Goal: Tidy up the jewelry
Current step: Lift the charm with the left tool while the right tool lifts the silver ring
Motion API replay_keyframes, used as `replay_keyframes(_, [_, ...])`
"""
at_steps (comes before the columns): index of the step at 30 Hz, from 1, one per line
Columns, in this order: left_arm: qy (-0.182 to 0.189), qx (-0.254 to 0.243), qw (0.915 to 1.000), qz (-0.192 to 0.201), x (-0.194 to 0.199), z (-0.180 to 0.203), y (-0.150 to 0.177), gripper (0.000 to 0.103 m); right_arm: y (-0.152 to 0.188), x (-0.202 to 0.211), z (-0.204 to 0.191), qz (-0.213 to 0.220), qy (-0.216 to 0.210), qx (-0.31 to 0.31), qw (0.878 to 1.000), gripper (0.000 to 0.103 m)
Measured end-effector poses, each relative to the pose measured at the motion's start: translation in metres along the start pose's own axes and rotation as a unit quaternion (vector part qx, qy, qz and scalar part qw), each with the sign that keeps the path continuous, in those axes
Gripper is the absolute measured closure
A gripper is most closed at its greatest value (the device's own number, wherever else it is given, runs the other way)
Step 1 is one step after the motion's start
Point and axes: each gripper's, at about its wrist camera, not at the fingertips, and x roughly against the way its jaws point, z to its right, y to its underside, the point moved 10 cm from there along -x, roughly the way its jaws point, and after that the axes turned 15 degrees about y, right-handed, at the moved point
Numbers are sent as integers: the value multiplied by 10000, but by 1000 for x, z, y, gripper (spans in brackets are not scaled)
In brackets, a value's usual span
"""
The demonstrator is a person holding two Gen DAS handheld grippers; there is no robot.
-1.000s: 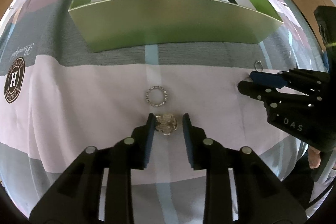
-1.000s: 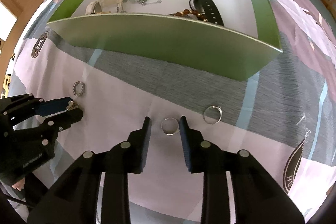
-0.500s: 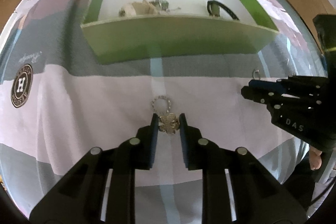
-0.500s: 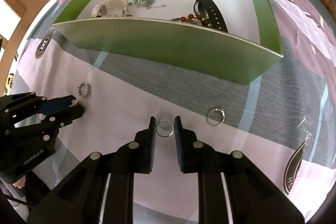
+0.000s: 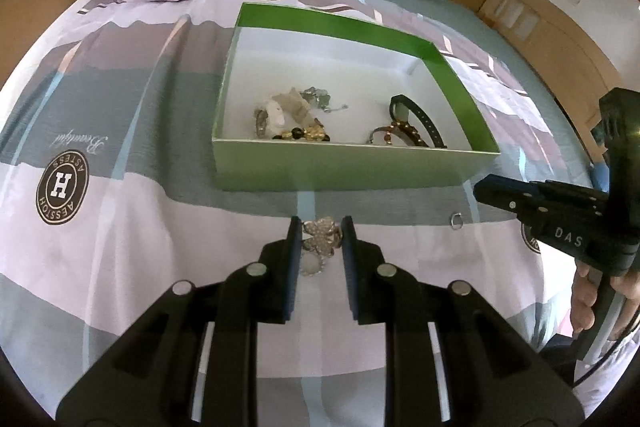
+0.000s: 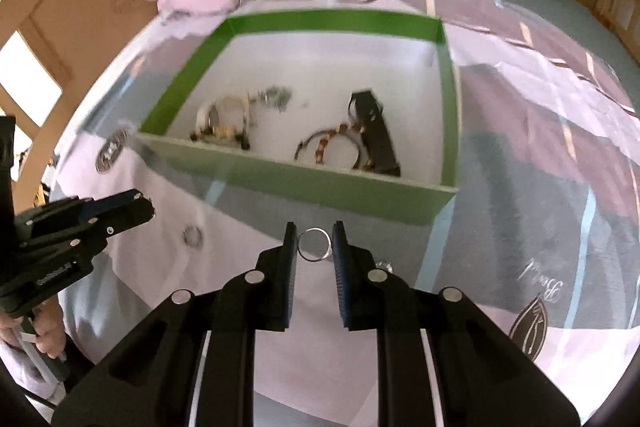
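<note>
Left gripper (image 5: 321, 238): my jaws are closed on the flower brooch (image 5: 322, 235), held just short of the green box's (image 5: 352, 167) near wall, so it can be carried over the wall.
Right gripper (image 6: 314, 245): my jaws pinch a plain silver ring (image 6: 314, 245) by its rim, also just in front of the green box, likely for the same drop.
Green box: it sits on the bed (image 5: 140, 227), already holding a black strap (image 5: 416, 115), beaded bracelets (image 5: 400, 133) and a pale cluster (image 5: 280, 115), so I judge it the collecting place.
Left view only: a small ring (image 5: 457, 220) lies on the bed near the box's right corner.
Right view only: a sparkly ring (image 6: 193, 237) lies on the bed, left of the box front; this view is blurred.
</note>
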Motion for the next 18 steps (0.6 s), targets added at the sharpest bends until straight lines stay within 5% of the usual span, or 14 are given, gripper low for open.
replay_keyframes(10, [-125, -108, 9998, -125, -7, -1, 5, 84, 7, -14, 0, -269, 101, 51, 9996, 85])
replay_keyframes(18, [-185, -106, 9995, 215, 6, -2, -5, 84, -4, -2, -1, 50, -20, -73, 10000, 85])
